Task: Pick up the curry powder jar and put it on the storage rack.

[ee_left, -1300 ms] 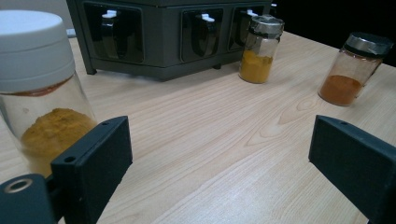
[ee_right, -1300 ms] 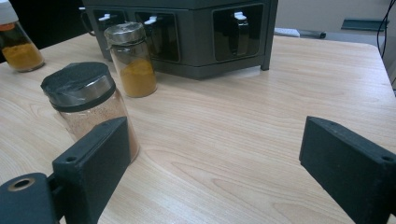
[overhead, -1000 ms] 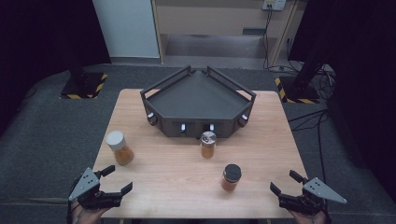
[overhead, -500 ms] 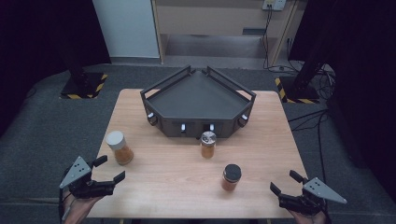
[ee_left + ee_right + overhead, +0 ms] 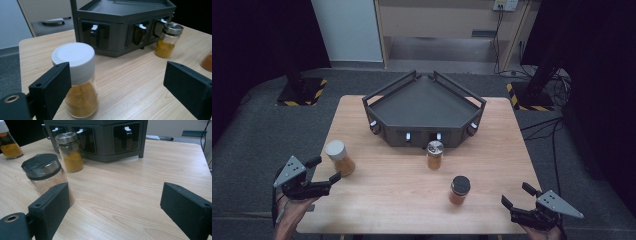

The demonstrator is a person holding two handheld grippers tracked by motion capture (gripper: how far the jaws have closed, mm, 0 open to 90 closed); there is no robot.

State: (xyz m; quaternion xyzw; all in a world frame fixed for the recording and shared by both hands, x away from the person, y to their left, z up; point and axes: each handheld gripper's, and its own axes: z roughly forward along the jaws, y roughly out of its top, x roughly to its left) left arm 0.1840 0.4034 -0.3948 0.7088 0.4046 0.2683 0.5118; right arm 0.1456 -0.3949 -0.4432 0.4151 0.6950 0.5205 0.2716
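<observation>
While the wooden worktop [image 5: 412, 190] carries everything here, the dark grey corner rack [image 5: 424, 107] is the largest thing on it and serves as the landmark, standing at the far middle with its row of small front compartments facing the person. The left gripper [image 5: 323, 175] hangs off the rack's near left, at the worktop's left edge, its jaws wide apart and holding nothing. Just beyond it stands the white-lidded jar [image 5: 339, 157] of yellow-orange powder, upright and well to the near left of the rack (in the left gripper view it sits close by one jaw, not pressed between the two). The right gripper [image 5: 517, 196] is at the rack's near right, by the worktop's front corner, jaws likewise wide and empty. The black-lidded jar [image 5: 459, 189] stands nearer the person than the rack. The smaller silver-lidded jar [image 5: 434, 154] stands just in front of the rack's middle compartments.
</observation>
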